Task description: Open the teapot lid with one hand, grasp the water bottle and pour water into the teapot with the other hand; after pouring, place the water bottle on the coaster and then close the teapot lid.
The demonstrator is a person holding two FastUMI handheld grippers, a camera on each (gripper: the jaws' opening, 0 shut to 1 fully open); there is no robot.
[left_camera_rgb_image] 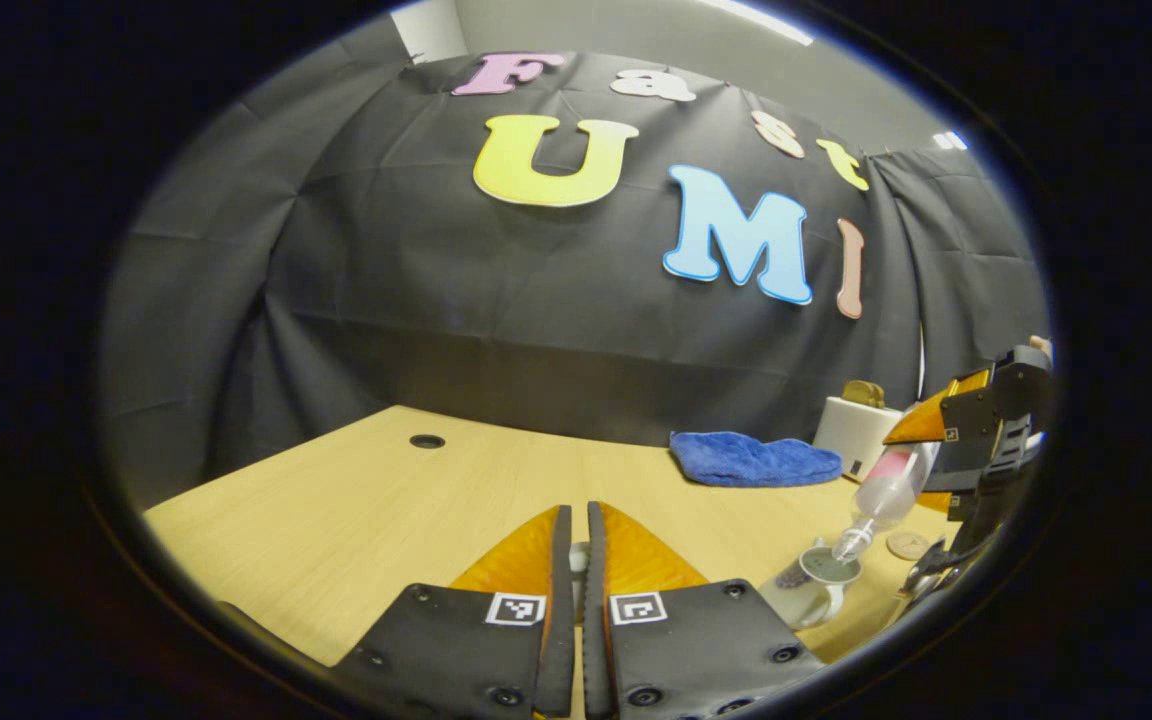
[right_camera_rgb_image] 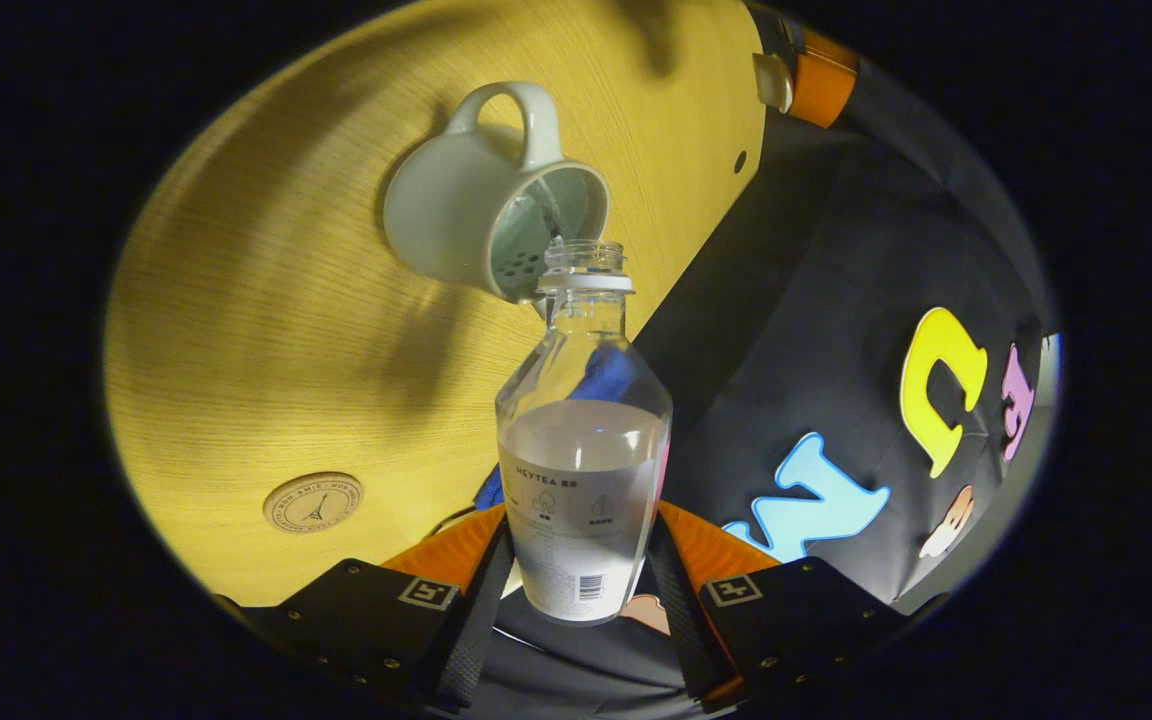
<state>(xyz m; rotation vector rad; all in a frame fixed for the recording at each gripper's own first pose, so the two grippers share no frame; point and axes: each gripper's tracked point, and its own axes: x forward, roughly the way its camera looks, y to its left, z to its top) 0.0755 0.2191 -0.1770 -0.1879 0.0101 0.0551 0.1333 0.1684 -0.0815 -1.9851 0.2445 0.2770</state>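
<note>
In the right gripper view my right gripper [right_camera_rgb_image: 579, 520] is shut on a clear water bottle [right_camera_rgb_image: 581, 440], tipped so its uncapped mouth hangs over the open white teapot [right_camera_rgb_image: 456, 215]. A thin stream runs into the teapot's strainer. The bottle is about half full. The round wooden coaster [right_camera_rgb_image: 313, 502] lies on the table beside the teapot. In the left gripper view my left gripper [left_camera_rgb_image: 577, 512] is shut on a small pale piece, the teapot lid [left_camera_rgb_image: 579, 560], held above the table, left of the teapot [left_camera_rgb_image: 816, 590]. That view also has the tilted bottle [left_camera_rgb_image: 886, 495], the right gripper [left_camera_rgb_image: 976, 470] and the coaster [left_camera_rgb_image: 906, 545].
A folded blue cloth [left_camera_rgb_image: 756, 458] lies at the back of the wooden table [left_camera_rgb_image: 356, 510], with a white box [left_camera_rgb_image: 854, 432] to its right. A cable hole [left_camera_rgb_image: 426, 441] is at the far left of the table.
</note>
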